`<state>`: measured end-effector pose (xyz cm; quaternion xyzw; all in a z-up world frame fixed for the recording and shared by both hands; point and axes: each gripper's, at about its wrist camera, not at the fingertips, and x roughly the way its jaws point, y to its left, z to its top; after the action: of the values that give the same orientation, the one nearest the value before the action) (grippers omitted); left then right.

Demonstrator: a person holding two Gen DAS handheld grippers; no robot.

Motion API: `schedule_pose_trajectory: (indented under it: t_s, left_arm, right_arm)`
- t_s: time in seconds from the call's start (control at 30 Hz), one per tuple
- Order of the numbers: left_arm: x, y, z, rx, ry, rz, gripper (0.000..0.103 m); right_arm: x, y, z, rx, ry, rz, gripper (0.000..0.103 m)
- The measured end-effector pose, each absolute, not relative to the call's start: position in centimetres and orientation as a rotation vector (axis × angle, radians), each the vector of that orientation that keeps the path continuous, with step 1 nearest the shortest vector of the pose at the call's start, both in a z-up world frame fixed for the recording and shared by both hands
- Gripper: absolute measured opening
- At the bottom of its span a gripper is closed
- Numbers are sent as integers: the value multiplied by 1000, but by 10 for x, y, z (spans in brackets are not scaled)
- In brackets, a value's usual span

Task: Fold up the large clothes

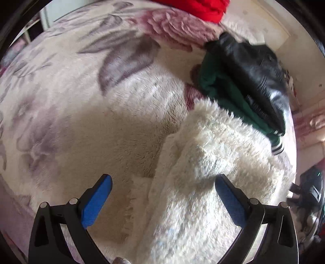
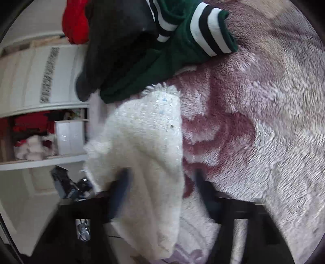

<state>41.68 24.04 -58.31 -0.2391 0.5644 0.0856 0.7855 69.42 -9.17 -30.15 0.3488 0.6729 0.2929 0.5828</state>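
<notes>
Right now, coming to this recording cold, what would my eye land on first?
The fluffy white garment dominates, heaped on the flowered plush blanket and lying between the open left tongs. Behind it sits a green jacket with black sleeves, its black-and-white striped cuffs bright in the right wrist view. A red garment peeks in at the far edge.

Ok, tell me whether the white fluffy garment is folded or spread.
Folded, at least partly: the white fluffy garment shows doubled layers on the floral blanket.
</notes>
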Motion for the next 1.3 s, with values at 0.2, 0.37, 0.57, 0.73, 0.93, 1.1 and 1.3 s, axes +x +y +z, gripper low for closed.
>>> schedule_pose_trajectory:
  t_s: [0.2, 0.37, 0.57, 0.73, 0.93, 1.1, 1.3]
  left_arm:
    - [371, 252, -562, -582, 1151, 285, 103]
    - [362, 248, -578, -612, 1194, 290, 103]
    - [363, 239, -581, -571, 1191, 269, 103]
    - [364, 240, -585, -578, 1182, 273, 103]
    - [356, 244, -583, -599, 1167, 291, 103]
    - [337, 251, -571, -592, 1167, 309, 103]
    - [298, 253, -568, -445, 1195, 354, 103]
  right_arm:
    - [665, -110, -301, 883, 1489, 871, 91]
    - [664, -69, -347, 672, 1555, 961, 97]
    - [681, -43, -363, 748, 1525, 1103, 103]
    - [689, -11, -381, 715, 1602, 1116, 103]
    - [655, -67, -381, 1049, 1563, 833, 47]
    - [541, -145, -381, 1667, 1414, 427, 44]
    - [371, -185, -381, 1920, 1442, 38, 56]
